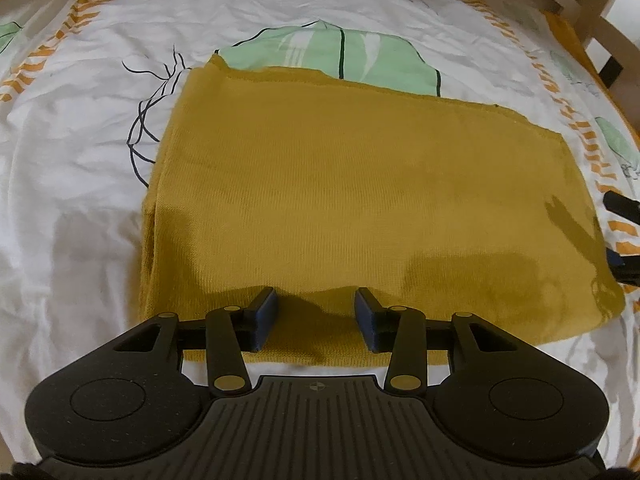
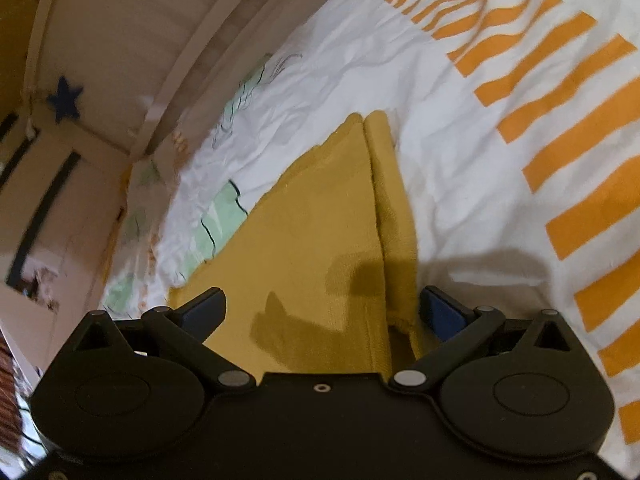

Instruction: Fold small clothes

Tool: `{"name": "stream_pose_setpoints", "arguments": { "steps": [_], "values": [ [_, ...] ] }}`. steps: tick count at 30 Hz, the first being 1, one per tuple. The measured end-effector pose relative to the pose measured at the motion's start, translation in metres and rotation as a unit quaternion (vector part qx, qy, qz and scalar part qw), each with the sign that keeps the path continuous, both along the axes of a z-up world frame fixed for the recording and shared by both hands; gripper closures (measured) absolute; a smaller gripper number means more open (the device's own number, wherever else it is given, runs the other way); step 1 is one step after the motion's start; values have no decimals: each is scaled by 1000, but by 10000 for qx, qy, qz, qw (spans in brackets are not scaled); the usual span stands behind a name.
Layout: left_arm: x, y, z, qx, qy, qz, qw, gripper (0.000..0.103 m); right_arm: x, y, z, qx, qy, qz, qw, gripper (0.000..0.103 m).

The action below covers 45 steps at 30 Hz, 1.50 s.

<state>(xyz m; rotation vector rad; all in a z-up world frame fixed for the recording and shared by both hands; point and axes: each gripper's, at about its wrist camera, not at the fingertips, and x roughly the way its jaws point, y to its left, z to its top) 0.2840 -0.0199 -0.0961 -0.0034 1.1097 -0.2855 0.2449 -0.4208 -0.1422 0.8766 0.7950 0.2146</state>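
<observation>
In your left wrist view, the mustard cloth (image 1: 320, 200) lies flat on the printed bedsheet (image 1: 80, 160), already folded into a neat rectangle with doubled layers showing along its left side. Your left gripper (image 1: 316, 316) sits over the near edge with its jaws about half open, one blue pad (image 1: 267, 312) on either side of a small hump of fabric; nothing is pinched, and the pads look clear of the cloth. At the right edge of this view, the dark tips of your right gripper (image 1: 620, 204) poke in beside the cloth's right side. In your right wrist view, that right gripper (image 2: 324, 312) is spread as wide as it goes and holds nothing; the cloth (image 2: 312, 240) runs away between the jaws, with a folded seam line and a rolled edge lying just by the right-hand pad (image 2: 444, 314). The fabric looks like a soft, light knit, limp and likely to sag or slide apart if you lift one layer only. You would do best to pinch all layers together at the corners of the edge.
</observation>
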Motion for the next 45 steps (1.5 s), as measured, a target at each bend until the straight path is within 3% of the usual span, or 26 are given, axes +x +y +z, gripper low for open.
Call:
{"name": "stream_pose_setpoints", "arguments": {
  "steps": [4, 8, 14, 24, 34, 35, 37, 39, 42, 45],
  "values": [
    [1, -2, 2, 12, -4, 105, 9999, 61, 5, 6, 3, -172, 82, 158, 9997, 0],
    [10, -9, 14, -261, 12, 170, 9995, 62, 10, 4, 4, -155, 177, 255, 9994, 0],
    [43, -53, 38, -535, -43, 103, 9985, 62, 12, -1, 2, -31, 242, 308, 9992, 0],
    [93, -105, -1, -187, 311, 363, 9987, 61, 15, 0, 4, -175, 266, 498, 9983, 0],
    [95, -105, -3, -68, 320, 376, 9988, 60, 27, -13, -5, 330, 13, 537, 9980, 1],
    [96, -106, -3, -60, 323, 374, 9988, 60, 27, -12, -5, 299, -4, 556, 9980, 4],
    [96, -107, -3, -41, 320, 374, 9988, 60, 28, -11, -4, 180, 10, 535, 9984, 30],
    [96, -107, -3, -29, 325, 383, 9987, 60, 30, -11, -11, 225, 196, 523, 9982, 76],
    [97, -107, -1, -32, 326, 366, 9988, 61, 28, -10, -18, 396, 245, 411, 9981, 77],
    [93, -100, 4, -139, 338, 322, 9988, 62, 28, -5, -7, 24, 199, 488, 9986, 77]
  ]
}}
